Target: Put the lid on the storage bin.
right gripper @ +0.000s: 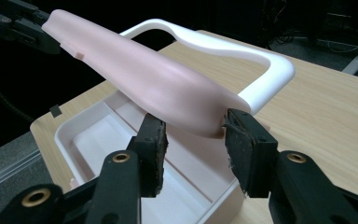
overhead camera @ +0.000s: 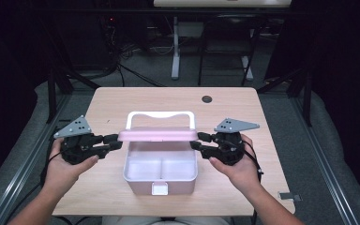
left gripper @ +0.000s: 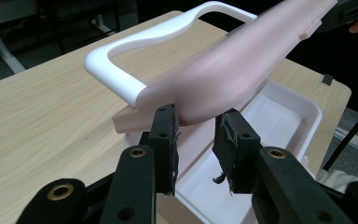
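A pink lid (overhead camera: 158, 135) with a white handle (overhead camera: 159, 115) hangs level just above an open pink box (overhead camera: 127, 173) with a white, two-part inside. My left gripper (overhead camera: 117, 140) is shut on the lid's left end and my right gripper (overhead camera: 196, 141) on its right end. In the left gripper view the pads of the left gripper (left gripper: 196, 123) pinch the lid (left gripper: 233, 70) over the box (left gripper: 303, 116). In the right gripper view the right gripper (right gripper: 193, 128) clamps the other end of the lid (right gripper: 149, 79), with the box (right gripper: 88, 135) below.
The box stands in the front middle of a light wooden table (overhead camera: 122, 101) with a round cable hole (overhead camera: 207, 99) at the back. A small clip (overhead camera: 288, 196) sits at the table's front right corner. Desk legs and cables lie on the floor beyond.
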`<state>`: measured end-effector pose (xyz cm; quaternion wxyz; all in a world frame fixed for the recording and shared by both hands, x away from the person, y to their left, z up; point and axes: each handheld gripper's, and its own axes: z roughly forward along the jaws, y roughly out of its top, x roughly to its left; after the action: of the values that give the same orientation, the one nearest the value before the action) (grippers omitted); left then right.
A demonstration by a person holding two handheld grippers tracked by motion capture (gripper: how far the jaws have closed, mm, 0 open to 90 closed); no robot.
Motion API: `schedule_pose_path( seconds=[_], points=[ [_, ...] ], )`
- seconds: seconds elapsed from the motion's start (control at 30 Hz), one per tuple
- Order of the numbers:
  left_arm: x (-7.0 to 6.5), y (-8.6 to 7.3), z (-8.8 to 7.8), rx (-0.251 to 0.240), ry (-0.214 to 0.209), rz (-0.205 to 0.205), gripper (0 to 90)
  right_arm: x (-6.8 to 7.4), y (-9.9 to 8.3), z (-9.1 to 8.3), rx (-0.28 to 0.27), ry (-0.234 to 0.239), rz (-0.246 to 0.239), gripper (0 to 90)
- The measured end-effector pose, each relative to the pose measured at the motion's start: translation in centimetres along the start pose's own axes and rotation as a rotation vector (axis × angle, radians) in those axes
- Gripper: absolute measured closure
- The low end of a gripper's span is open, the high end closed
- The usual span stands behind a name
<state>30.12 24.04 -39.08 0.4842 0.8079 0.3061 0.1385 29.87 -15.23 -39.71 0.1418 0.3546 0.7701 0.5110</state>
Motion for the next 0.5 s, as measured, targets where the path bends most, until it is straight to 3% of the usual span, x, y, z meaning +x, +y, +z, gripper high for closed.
schedule_pose_path(
  seconds=[0.5],
  points=[
    [-0.7, -1.3, -0.2, 0.011, -0.018, -0.006, 67.7, -0.1, -1.7, -0.4, 0.026, 0.013, 0.023, 59.1]
  ],
)
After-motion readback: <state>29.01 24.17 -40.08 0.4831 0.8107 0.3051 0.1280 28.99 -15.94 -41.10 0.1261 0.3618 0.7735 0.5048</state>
